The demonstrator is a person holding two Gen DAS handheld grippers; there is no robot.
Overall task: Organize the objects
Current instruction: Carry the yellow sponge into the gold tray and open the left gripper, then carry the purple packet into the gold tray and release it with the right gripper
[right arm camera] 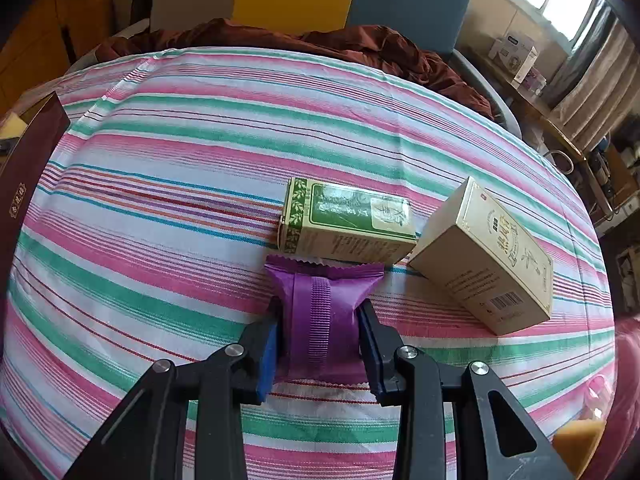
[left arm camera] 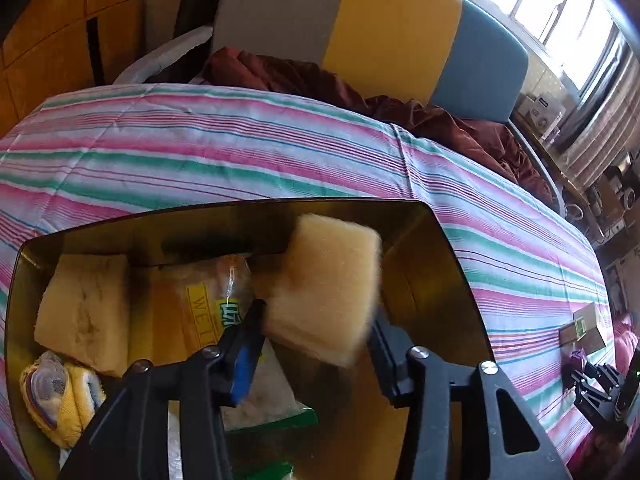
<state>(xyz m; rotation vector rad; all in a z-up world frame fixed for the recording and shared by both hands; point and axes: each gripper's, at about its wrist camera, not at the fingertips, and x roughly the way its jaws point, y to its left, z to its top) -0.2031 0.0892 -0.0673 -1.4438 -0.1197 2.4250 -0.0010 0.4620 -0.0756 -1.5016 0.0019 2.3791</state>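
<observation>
- Your left gripper (left arm camera: 316,324) has its jaws parted around the sponge (left arm camera: 328,284) over the box (left arm camera: 432,240); it's loose and could tumble outside.
- Your right gripper (right arm camera: 320,334) pinches the purple packet (right arm camera: 322,308) beside the green carton (right arm camera: 344,220); lifting carelessly could nudge it.

2 close, downward wrist views; shared striped cloth (left arm camera: 240,140)

The gold-lined box (left arm camera: 436,240) is crowded on its left with a sponge (left arm camera: 84,304), a wet-wipe pack (left arm camera: 200,304) and a yellow cloth (left arm camera: 64,400); its right part lies bare. Beyond the purple packet (right arm camera: 324,320), the green carton (right arm camera: 344,220) and the beige carton (right arm camera: 488,256) block the way. Left of them the striped sheet (right arm camera: 160,160) runs clear up to the maroon box wall (right arm camera: 28,168).
</observation>
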